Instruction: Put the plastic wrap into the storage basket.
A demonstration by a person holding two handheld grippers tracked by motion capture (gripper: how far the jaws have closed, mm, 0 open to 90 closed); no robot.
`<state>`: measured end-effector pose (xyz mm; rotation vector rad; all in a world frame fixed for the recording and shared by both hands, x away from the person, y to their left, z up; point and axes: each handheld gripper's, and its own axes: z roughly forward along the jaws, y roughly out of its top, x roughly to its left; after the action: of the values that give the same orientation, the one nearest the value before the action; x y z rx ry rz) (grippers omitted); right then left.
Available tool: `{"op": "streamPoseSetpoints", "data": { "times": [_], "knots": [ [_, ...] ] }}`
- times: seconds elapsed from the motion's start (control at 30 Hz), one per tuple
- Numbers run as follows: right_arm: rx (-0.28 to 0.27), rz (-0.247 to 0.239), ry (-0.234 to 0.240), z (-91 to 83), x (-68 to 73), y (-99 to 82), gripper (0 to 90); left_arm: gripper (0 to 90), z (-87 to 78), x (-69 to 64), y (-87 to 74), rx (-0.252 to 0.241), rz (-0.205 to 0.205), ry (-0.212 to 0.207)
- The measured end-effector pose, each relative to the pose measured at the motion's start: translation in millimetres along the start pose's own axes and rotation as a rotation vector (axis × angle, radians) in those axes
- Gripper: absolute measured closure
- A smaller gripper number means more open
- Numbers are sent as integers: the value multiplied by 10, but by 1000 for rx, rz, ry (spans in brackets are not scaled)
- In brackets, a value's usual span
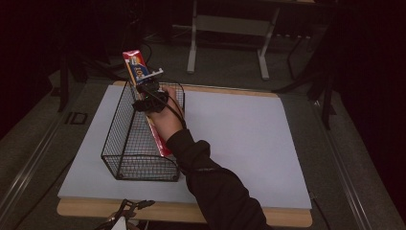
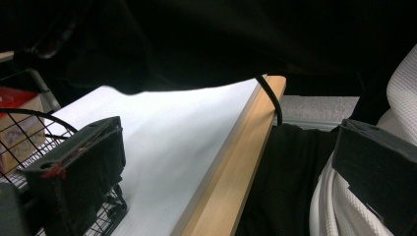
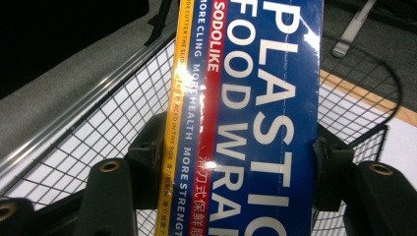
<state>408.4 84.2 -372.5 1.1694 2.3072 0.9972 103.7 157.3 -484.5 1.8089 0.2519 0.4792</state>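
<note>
A long box of plastic food wrap [image 1: 139, 72], blue, red and yellow, stands tilted over the black wire basket [image 1: 122, 139]. Its upper end rises above the basket's far rim and its lower end reaches down along the right wall. My right gripper [image 1: 149, 91] is shut on the box near its upper part. In the right gripper view the blue box [image 3: 265, 123] fills the gap between the two black jaws of my right gripper [image 3: 236, 167], with the basket mesh [image 3: 98, 132] behind. My left gripper [image 2: 231, 182] is open with nothing between its jaws, low at the table's near edge [image 1: 129, 208].
The basket sits on the left part of a white mat [image 1: 239, 139] over a wooden table [image 1: 167, 212]. In the left gripper view the basket's corner [image 2: 29, 123] is at the left, with a red and beige box [image 2: 14, 118] behind its mesh. A metal frame [image 1: 230, 28] stands beyond the table.
</note>
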Motion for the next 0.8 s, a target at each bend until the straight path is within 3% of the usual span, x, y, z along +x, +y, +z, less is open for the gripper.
{"op": "streamPoseSetpoints", "data": {
  "times": [0.4,0.6,0.73,0.8],
  "knots": [
    [59,-5,4,302,6,-213,382,1,6,-12,4,1,4,-6],
    [75,24,9,378,-24,-287,380,1,7,-14,5,3,6,-7],
    [72,14,-2,400,-12,-307,380,1,11,-18,6,5,9,-8],
    [99,-15,-17,453,17,-350,380,1,12,-21,8,3,9,-9]
  ]
}}
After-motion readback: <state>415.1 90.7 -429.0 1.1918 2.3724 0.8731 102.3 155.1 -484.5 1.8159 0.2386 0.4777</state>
